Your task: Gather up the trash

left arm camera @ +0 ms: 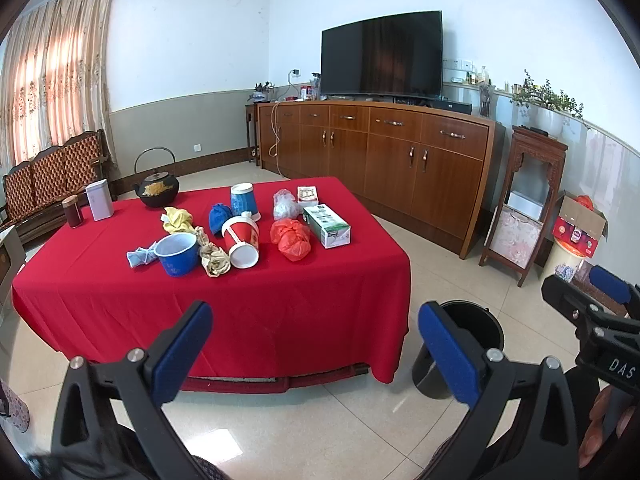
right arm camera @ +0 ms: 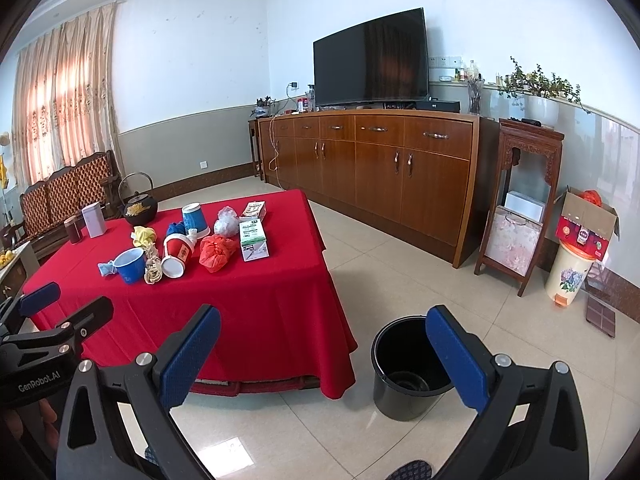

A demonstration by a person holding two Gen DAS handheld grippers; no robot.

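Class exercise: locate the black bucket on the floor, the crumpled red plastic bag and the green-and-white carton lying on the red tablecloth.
black bucket (right arm camera: 394, 390): right wrist view, on its outer front wall.
red plastic bag (left arm camera: 292, 239): left wrist view, middle of the crumpled bundle.
green-and-white carton (left arm camera: 326, 222): left wrist view, on its top face.

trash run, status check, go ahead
Left gripper and right gripper open, empty. Trash untouched on red table. Black bucket on floor, path clear.

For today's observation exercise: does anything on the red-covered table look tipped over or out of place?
Yes. The red paper cup lies on its side, open end facing forward, among crumpled wrappers, and the blue-and-white paper cup stands upside down behind it.
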